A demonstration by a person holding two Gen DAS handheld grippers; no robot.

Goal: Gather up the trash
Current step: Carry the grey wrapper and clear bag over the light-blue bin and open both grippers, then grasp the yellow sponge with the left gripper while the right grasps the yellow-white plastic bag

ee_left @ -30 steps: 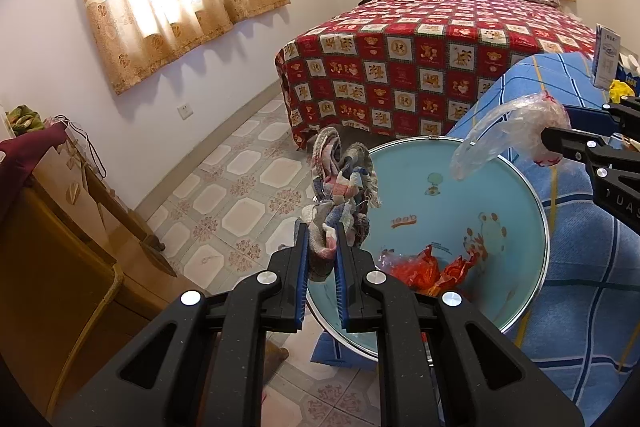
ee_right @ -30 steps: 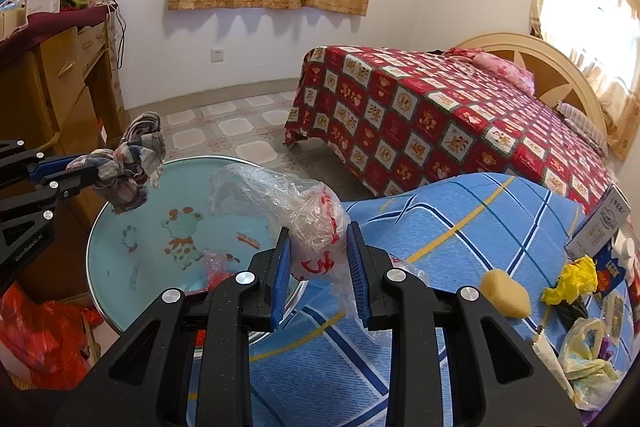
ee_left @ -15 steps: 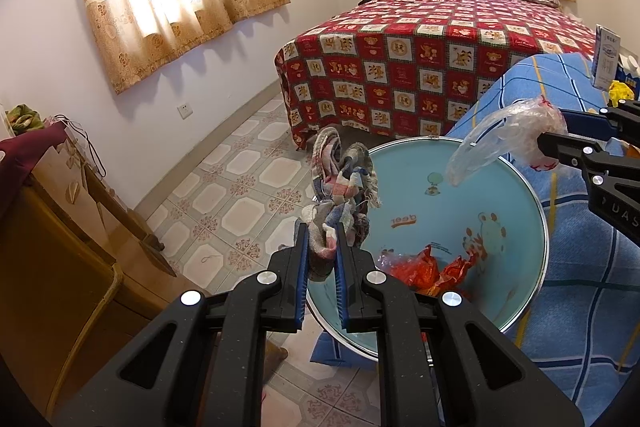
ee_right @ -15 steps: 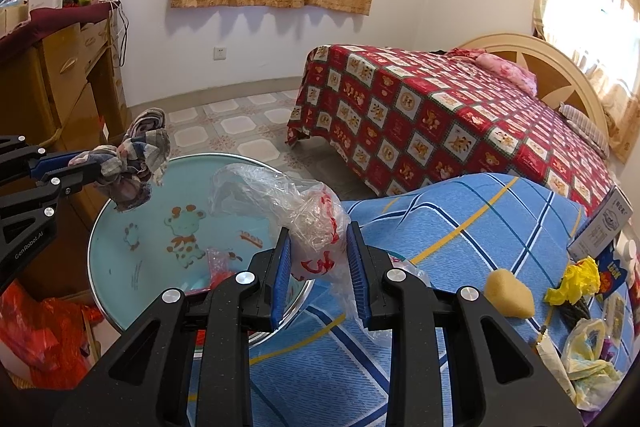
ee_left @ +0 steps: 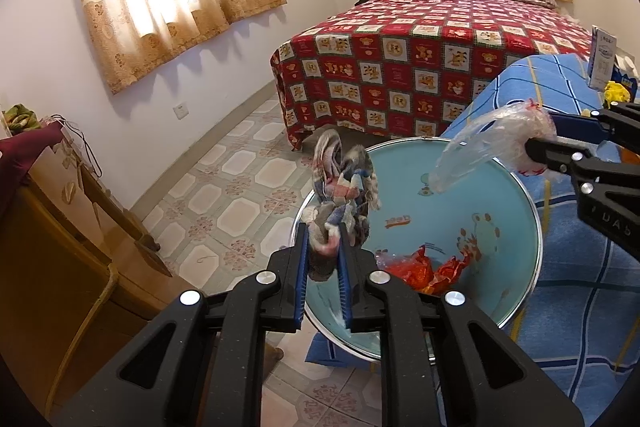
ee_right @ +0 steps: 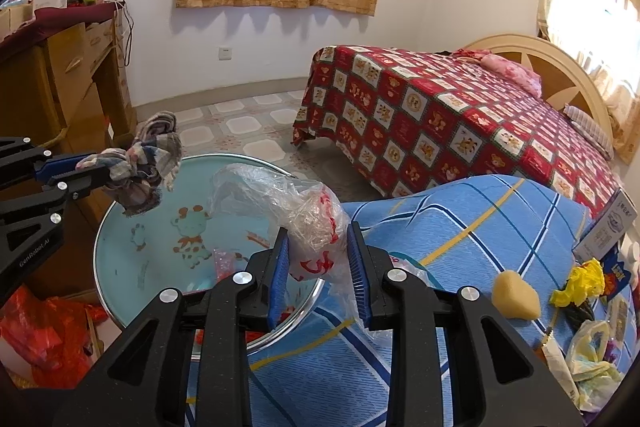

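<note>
My left gripper [ee_left: 323, 247] is shut on a crumpled plaid rag [ee_left: 344, 187], held above the near rim of a round light-blue basin [ee_left: 516, 227]. The rag also shows in the right wrist view [ee_right: 148, 159]. My right gripper [ee_right: 318, 251] is shut on a clear plastic bag with red print [ee_right: 296, 211], held over the basin's [ee_right: 132, 259] right edge. The bag also shows in the left wrist view [ee_left: 492, 139]. Red wrappers [ee_left: 416, 269] lie in the basin.
A table with a blue plaid cloth [ee_right: 460, 211] holds a yellow sponge [ee_right: 514, 295], yellow crumpled trash [ee_right: 580, 279], a white bag [ee_right: 592, 351] and a carton [ee_right: 612, 227]. A red-quilted bed [ee_left: 420, 67] stands behind. A wooden desk [ee_left: 60, 247] is at left. A red bag [ee_right: 44, 335] lies on the floor.
Both grippers keep their hold. The right gripper with the plastic bag has shifted slightly further over the basin; the left has barely moved.
</note>
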